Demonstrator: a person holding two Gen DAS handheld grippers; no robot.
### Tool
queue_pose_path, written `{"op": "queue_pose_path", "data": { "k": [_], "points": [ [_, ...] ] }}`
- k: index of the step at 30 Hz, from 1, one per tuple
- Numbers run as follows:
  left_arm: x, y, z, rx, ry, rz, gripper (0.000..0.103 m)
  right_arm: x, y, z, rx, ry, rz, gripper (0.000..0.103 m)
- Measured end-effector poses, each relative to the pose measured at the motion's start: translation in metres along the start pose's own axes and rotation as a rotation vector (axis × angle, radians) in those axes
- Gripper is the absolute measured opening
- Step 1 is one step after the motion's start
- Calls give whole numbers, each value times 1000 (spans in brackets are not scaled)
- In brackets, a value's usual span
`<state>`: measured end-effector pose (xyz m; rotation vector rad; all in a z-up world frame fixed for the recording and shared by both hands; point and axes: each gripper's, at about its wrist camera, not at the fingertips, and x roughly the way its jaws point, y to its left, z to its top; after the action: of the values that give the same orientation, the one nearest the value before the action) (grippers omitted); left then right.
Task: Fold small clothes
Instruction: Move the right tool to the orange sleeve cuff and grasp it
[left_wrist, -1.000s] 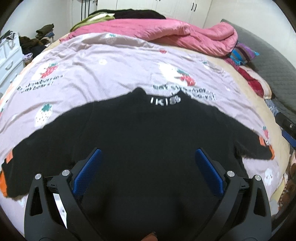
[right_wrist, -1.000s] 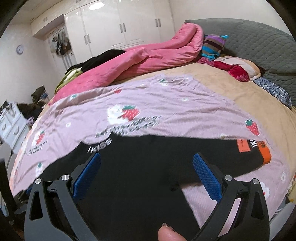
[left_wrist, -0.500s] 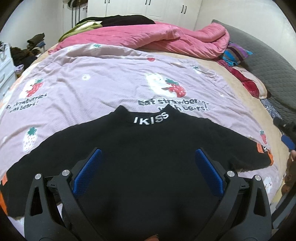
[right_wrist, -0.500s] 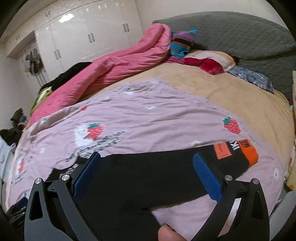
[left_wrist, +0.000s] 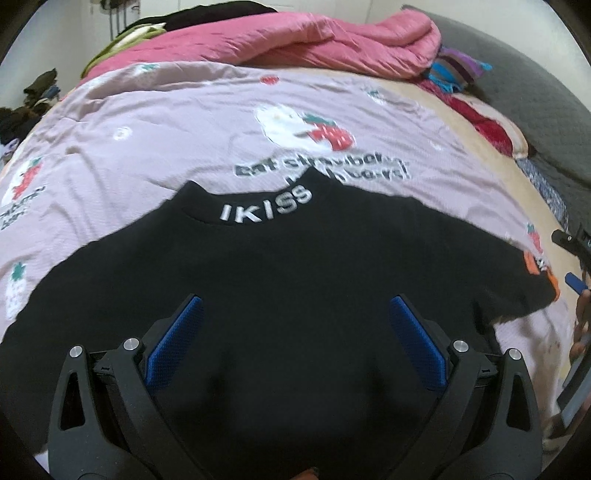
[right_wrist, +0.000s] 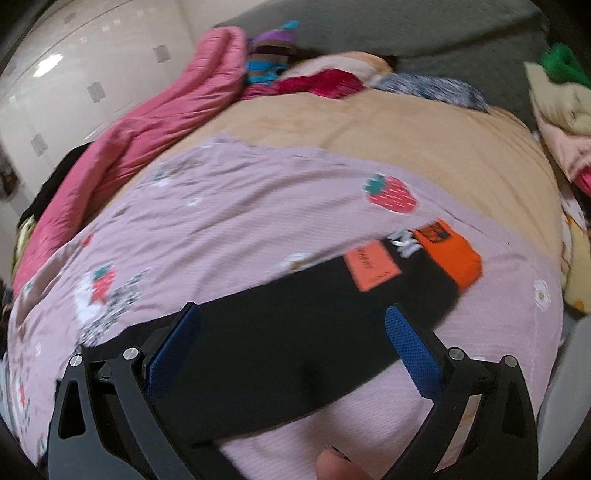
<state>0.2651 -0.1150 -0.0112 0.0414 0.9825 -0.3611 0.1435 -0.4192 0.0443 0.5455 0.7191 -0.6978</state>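
Blue pads spread wide on the left hand-held gripper (left_wrist: 293, 339), released and holding nothing, hanging over the chest of the black sweater (left_wrist: 280, 280). The right hand-held gripper (right_wrist: 291, 341) is released too, its pads either side of the sweater's right sleeve (right_wrist: 332, 314) without gripping it. The sweater lies flat on the lilac strawberry blanket (left_wrist: 177, 122) on the bed, collar with white "IKISS" lettering (left_wrist: 267, 207) pointing away toward the pink duvet (left_wrist: 314, 40); its sleeves stretch out to either side, so the long axis runs across the bed. The right sleeve ends in an orange cuff (right_wrist: 452, 256) beside an orange patch. No containers are in sight. Compared with half a second ago, the right view has swung further along the sleeve toward the cuff, which now sits larger and nearer, and the left view has closed in slightly on the collar.
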Motion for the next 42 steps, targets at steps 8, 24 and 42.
{"op": "queue_pose_path", "data": {
  "k": [8,24,42],
  "points": [
    [29,-2,-10,40,46,6,94,25,-55,4,152,17,-116,99],
    [28,14,-11,-14,63,-33,94,82,-119,15,438,61,-67,99],
    [-25,47,10,-124,-38,-86,94,45,-121,18,465,-84,80,13]
  ]
}}
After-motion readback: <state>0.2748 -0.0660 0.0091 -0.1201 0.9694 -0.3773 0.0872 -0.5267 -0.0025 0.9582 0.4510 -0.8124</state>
